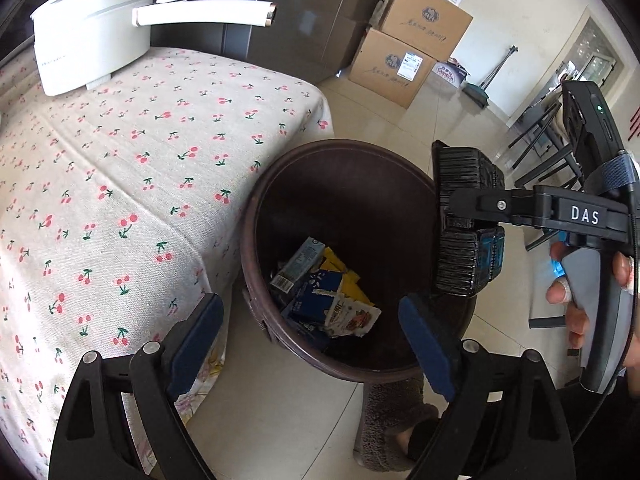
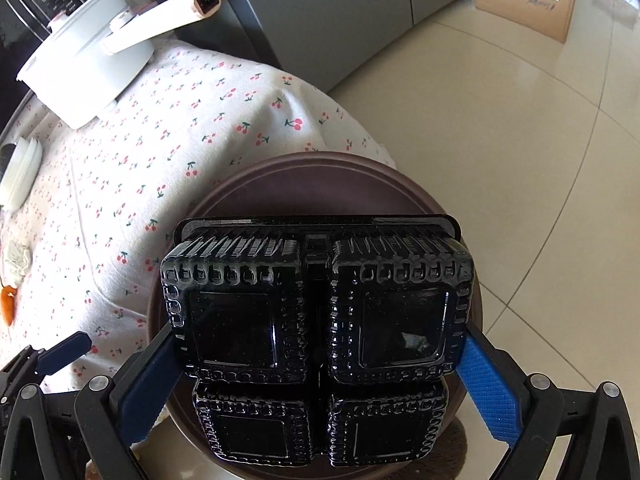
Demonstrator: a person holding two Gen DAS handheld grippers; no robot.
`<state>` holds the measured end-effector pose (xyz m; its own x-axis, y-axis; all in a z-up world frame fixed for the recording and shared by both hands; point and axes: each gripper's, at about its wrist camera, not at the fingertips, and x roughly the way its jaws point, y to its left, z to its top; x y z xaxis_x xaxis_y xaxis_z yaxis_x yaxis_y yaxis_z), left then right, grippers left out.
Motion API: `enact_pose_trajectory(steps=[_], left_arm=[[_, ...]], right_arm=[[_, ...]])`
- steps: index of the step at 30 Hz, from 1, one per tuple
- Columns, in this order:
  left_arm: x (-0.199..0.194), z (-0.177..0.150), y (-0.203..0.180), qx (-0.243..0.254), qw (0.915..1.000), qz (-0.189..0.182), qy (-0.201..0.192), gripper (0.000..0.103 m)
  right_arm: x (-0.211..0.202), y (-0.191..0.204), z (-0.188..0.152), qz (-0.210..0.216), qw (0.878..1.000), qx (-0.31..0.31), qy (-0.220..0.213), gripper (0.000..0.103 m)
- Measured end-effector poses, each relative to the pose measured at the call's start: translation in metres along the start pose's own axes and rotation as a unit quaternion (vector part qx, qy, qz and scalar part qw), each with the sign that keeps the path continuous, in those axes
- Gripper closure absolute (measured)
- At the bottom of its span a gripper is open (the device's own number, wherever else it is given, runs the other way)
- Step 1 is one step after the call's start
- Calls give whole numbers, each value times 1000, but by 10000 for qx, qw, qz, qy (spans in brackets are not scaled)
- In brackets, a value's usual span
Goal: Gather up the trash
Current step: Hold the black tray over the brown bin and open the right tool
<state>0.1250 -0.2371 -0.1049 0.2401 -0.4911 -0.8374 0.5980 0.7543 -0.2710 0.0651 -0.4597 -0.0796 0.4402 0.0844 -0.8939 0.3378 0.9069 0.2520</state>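
A dark brown round trash bin (image 1: 256, 216) stands on the floor against the table's corner; it also shows in the right wrist view (image 2: 320, 172). Inside lie a blue carton (image 1: 316, 292), a grey-blue box and snack wrappers (image 1: 352, 316). My right gripper (image 2: 320, 356) is shut on a black ribbed plastic tray (image 2: 316, 312) with square compartments and holds it over the bin's mouth. In the left wrist view the tray (image 1: 464, 220) hangs on edge above the bin's right rim. My left gripper (image 1: 312, 344) is open and empty, over the bin's near rim.
The table with a cherry-print cloth (image 1: 120, 168) holds a white electric pot (image 1: 92, 28) with a long handle. A crumpled tissue (image 2: 16, 260) and an orange scrap (image 2: 8, 304) lie on its left part. Cardboard boxes (image 1: 412, 44) stand by the wall. A grey slipper (image 1: 392, 420) is beside the bin.
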Motion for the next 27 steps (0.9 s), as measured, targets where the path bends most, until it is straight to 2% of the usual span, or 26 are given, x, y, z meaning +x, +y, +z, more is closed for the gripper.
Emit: enact_pose_trajectory(steps=[5,11,19,22,24,26,27], left_arm=[[4,-2,-15,76,9994,-345,-9,12],[9,-5,-23,13,9976,-691,-24,12],[9,-3,-10,-166,9986,-502,-35,12],[4,-2,-5,-151,9993,-325,-87,12],[1,-2,-2,-155,9995,-254,-111,12],[-1,-3,1,-147,9996,-184,-138,12],[-3,-3,3,-132,9997,-130,-144,12]], right_arm=[[5,4,-1,-29,9999,70,92,0],[11,6,0,165,9991,357,183,0],[17,6,1,372,9960,697,420,1],[10,9,2,311,9973,595,290,0],[0,10,4,495,9972,558,76,0],[3,6,4,333,9979,547,4,0],[11,5,3,92,9987,482,165,0]])
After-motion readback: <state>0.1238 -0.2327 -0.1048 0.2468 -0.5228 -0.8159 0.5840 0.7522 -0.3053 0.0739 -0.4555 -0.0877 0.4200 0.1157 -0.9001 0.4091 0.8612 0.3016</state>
